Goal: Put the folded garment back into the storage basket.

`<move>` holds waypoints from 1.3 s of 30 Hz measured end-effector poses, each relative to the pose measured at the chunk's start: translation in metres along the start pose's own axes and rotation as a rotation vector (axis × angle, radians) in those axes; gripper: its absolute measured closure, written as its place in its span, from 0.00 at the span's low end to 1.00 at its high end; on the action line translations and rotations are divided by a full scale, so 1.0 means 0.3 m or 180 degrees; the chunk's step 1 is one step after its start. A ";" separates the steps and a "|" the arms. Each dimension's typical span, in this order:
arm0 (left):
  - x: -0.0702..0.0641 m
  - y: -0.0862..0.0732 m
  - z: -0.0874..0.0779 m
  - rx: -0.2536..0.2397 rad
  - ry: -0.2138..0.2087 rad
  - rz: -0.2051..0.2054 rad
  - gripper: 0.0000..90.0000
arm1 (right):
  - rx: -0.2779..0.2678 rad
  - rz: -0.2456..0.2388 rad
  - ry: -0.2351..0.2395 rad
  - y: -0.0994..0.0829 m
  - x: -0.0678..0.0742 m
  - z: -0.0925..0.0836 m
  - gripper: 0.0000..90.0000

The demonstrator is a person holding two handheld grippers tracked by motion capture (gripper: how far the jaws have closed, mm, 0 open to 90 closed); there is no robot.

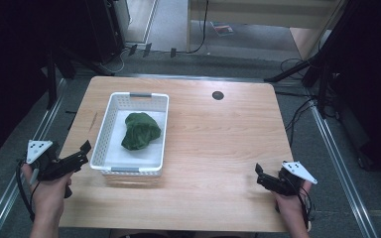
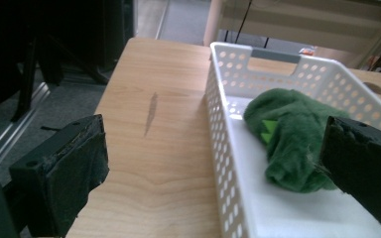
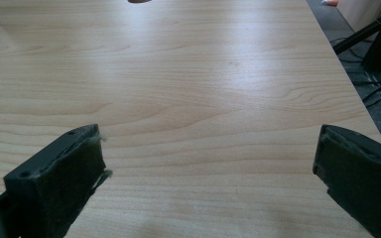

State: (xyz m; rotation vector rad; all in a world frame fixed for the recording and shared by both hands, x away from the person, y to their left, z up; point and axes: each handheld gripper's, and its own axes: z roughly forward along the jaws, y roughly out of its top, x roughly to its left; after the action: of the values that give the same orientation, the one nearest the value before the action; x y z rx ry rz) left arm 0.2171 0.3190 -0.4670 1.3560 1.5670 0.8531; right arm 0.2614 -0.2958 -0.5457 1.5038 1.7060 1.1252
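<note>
Your left tool (image 1: 82, 154) hangs at the surface's (image 1: 218, 144) near-left edge with its jaws spread wide and empty, just beside the white basket (image 1: 104, 130). The crumpled green cloth (image 1: 140, 130) lies inside that basket, toward its far half. Your right tool (image 1: 264, 177), jaws spread and empty, sits over bare wood at the near-right edge, well apart from the basket.
</note>
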 end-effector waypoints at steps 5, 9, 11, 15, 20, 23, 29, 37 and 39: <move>0.037 -0.038 -0.013 -0.0028 0.0080 -0.0066 0.00 | -0.0007 0.0011 -0.0005 0.000 -0.001 0.000 0.00; 0.064 -0.078 -0.021 -0.0080 0.0179 -0.0086 0.00 | -0.0003 0.0014 -0.0007 0.000 -0.001 -0.001 0.00; 0.073 -0.099 -0.023 -0.0094 0.0209 -0.0082 0.00 | -0.0002 0.0015 -0.0011 0.000 -0.001 -0.001 0.00; 0.096 -0.148 -0.022 -0.0129 0.0213 -0.0137 0.00 | -0.0008 0.0028 -0.0017 0.000 -0.002 -0.001 0.00; 0.137 -0.189 -0.021 -0.0231 0.0331 -0.0220 0.00 | -0.0002 0.0038 -0.0028 0.000 -0.003 -0.001 0.00; 0.161 -0.215 -0.016 -0.0203 0.0323 -0.0264 0.00 | 0.0005 0.0034 -0.0025 0.000 -0.003 0.000 0.00; 0.158 -0.262 0.018 -0.0086 0.0347 -0.0167 0.00 | 0.0008 0.0030 -0.0017 0.001 -0.004 0.001 0.00; 0.133 -0.273 0.028 -0.0026 0.0395 0.0055 0.00 | 0.0014 0.0024 -0.0020 0.001 -0.003 0.002 0.00; 0.136 -0.271 0.030 0.0016 0.0407 0.0030 0.00 | 0.0016 0.0028 -0.0024 0.001 -0.002 0.002 0.00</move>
State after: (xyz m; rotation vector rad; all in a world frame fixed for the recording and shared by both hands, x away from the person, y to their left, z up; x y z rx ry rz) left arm 0.1928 0.3449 -0.5514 1.3357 1.6621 0.9584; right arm 0.2620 -0.2964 -0.5458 1.5180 1.7000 1.1192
